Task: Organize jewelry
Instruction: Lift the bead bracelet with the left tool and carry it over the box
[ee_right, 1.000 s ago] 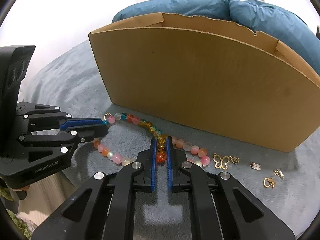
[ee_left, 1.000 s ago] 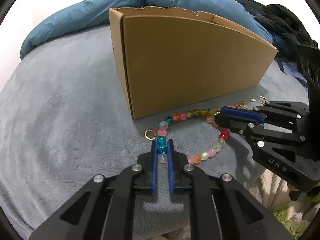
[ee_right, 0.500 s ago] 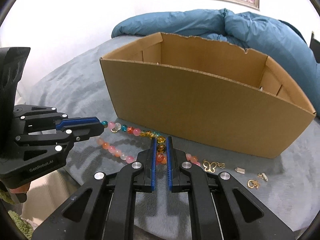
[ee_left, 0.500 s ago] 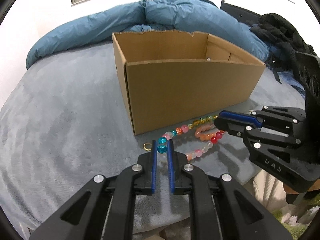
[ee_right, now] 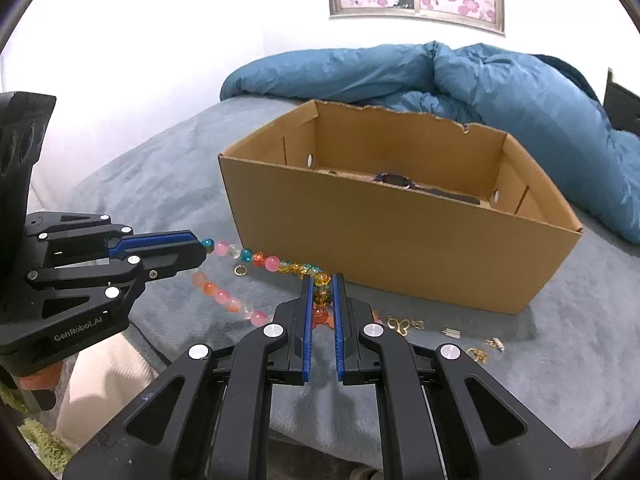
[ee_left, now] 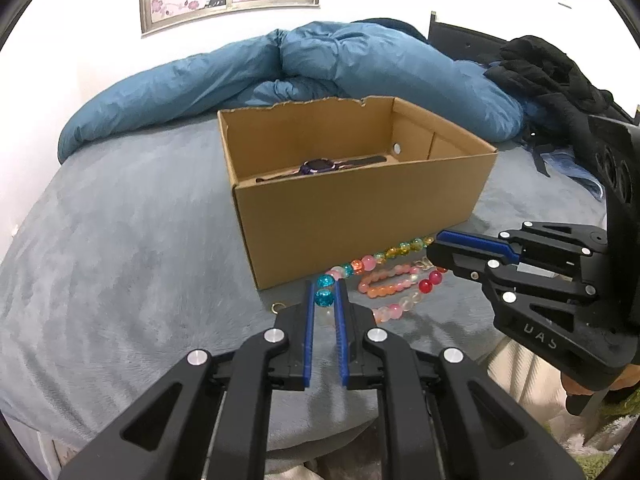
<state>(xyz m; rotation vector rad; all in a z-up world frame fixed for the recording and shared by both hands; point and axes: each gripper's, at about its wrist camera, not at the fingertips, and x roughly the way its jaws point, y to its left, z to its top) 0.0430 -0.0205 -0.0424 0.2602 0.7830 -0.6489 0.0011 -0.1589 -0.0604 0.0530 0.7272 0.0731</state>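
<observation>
Both tongs (ee_left: 324,292) (ee_right: 321,286) down-tilted, clamping necklace (ee_right: 272,263).

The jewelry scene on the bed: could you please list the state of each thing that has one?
Left hand-held gripper: shut on bead necklace.
Right hand-held gripper: shut on the same necklace.
Bead necklace: held at two points, sagging between.
Cardboard box: open-topped, watch inside.
Gold charms: loose on blanket.

Right tool (ee_right: 321,286) was clamped on amber beads of the bead necklace (ee_right: 276,263), left tool (ee_right: 202,249) pinching its teal end, strand strung between them off the bed (ee_right: 560,360), in front of the cardboard box (ee_right: 400,240).
</observation>
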